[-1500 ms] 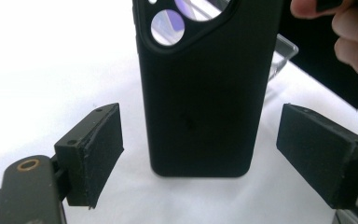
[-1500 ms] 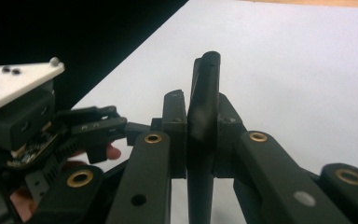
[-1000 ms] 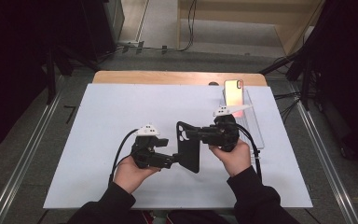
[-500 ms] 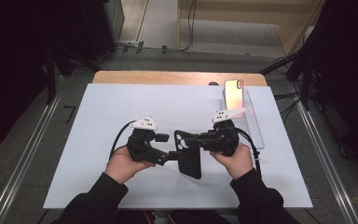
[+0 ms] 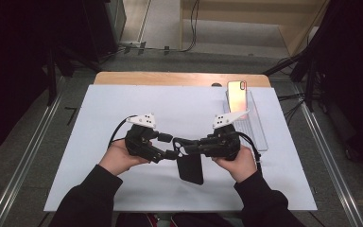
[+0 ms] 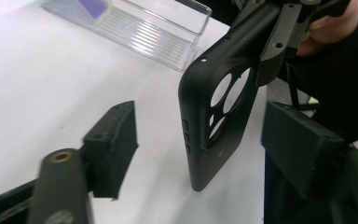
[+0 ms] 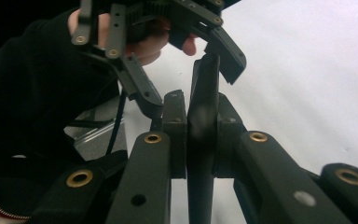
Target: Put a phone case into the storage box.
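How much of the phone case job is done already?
Done: the right gripper is clamped on the black case, lifted off the mat. In hand: the left gripper has just been closing around the case, not yet touching. Left: the phone waits on the clear stand, probably to be fitted.

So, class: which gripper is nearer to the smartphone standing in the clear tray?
Right. The right gripper sits just below the smartphone and tray, clamped on the black phone case; the left gripper lies farther left.
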